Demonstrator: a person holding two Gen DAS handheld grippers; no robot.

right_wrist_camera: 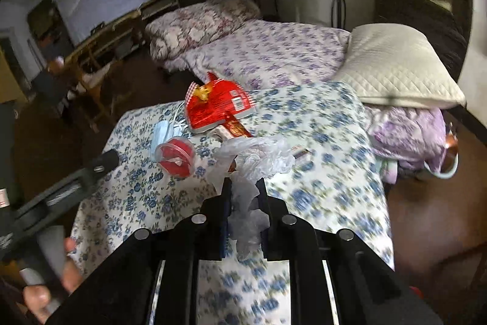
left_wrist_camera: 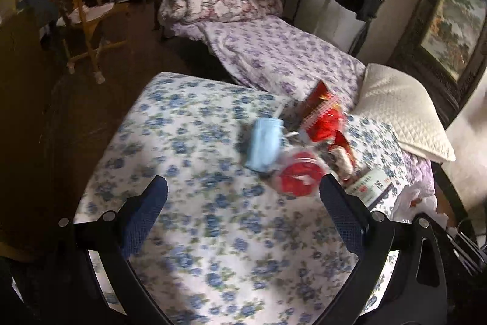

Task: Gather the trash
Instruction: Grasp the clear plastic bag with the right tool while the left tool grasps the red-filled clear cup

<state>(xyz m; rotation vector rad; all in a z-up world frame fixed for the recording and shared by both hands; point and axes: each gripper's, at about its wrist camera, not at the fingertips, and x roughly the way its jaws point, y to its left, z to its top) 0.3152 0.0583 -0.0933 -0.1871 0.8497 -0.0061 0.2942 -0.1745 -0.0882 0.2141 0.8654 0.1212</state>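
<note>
My right claw (right_wrist_camera: 243, 188) is clenched on a clear plastic bag (right_wrist_camera: 255, 154), which lies on the blue-flowered bed (right_wrist_camera: 334, 172) just beside the red snack packet (right_wrist_camera: 216, 108). My left claw (left_wrist_camera: 243, 194) stands released above the bed, near the red-lidded cup (left_wrist_camera: 299, 174) and the blue face mask (left_wrist_camera: 263, 148).

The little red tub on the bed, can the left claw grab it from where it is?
Probably yes. The left claw is open and empty, with the red tub lying just ahead, nearer its right finger. Only the flowery bedspread lies between. The blue face mask sits close beside the tub.
</note>
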